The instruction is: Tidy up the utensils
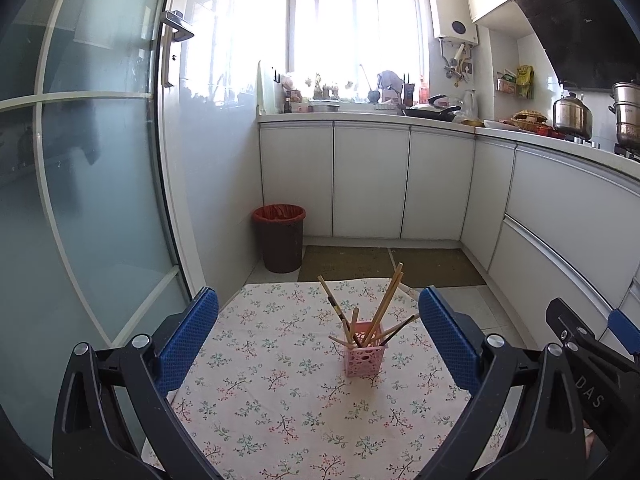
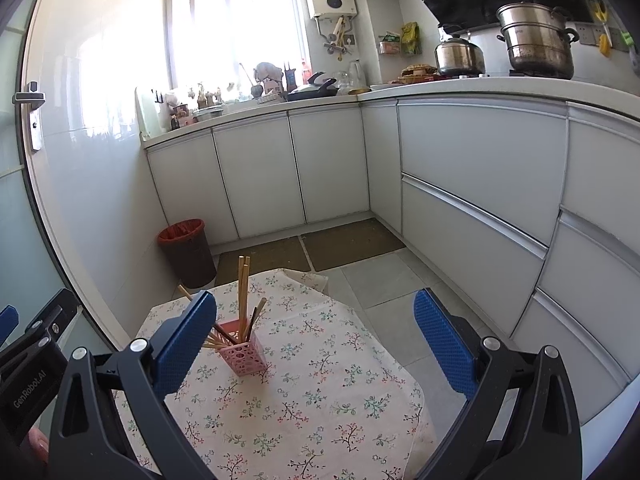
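progress: looks near done — chopsticks (image 1: 384, 312) all stand in pink holder (image 1: 365, 354), centre of frame | table (image 1: 280, 420): no loose utensils seen | left gripper (image 1: 318, 340), right gripper (image 2: 316, 338): fingers spread, empty

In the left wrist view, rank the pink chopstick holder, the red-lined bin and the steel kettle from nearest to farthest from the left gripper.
From the left gripper, open above the floral tablecloth:
1. Pink chopstick holder, on the cloth between the fingers, slightly right.
2. Red-lined bin, on the floor, ahead left.
3. Steel kettle, on the counter, far right.
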`<state>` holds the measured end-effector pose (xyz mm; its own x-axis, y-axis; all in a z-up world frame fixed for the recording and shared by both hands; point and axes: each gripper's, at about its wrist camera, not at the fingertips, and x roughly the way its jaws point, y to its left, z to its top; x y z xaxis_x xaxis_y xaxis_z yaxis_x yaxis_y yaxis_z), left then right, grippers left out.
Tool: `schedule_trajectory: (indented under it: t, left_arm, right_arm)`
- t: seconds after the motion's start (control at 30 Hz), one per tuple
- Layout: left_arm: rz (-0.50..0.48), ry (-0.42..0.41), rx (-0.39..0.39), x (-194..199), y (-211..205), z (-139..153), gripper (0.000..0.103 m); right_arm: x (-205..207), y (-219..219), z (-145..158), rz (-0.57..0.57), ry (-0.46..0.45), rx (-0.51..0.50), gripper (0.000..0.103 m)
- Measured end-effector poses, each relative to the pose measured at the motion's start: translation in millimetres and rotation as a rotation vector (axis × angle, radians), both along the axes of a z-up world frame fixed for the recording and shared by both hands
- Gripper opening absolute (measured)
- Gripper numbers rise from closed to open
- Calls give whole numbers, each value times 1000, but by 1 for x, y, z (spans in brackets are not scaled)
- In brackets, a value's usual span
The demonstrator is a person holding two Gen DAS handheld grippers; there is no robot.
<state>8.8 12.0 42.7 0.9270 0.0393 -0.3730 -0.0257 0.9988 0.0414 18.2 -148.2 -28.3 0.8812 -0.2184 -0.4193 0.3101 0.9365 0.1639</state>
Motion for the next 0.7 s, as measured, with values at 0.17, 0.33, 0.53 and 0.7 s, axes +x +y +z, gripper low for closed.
schedule_trajectory:
  t: [0.17, 0.33, 0.53, 0.7]
  left_arm:
    - [-2, -39, 23, -5, -2, 1, 94]
    - [-25, -52, 22, -6, -3, 2, 85]
    - [-7, -48, 6, -6, 1, 6, 96]
    - [7, -24, -20, -3, 5, 6, 96]
  right_arm:
    - [1, -1, -1, 1, 7, 6, 96]
    - [1, -3, -1, -4, 8, 12, 96]
    - [2, -5, 0, -5, 8, 17, 96]
    - [2, -4, 0, -5, 7, 17, 96]
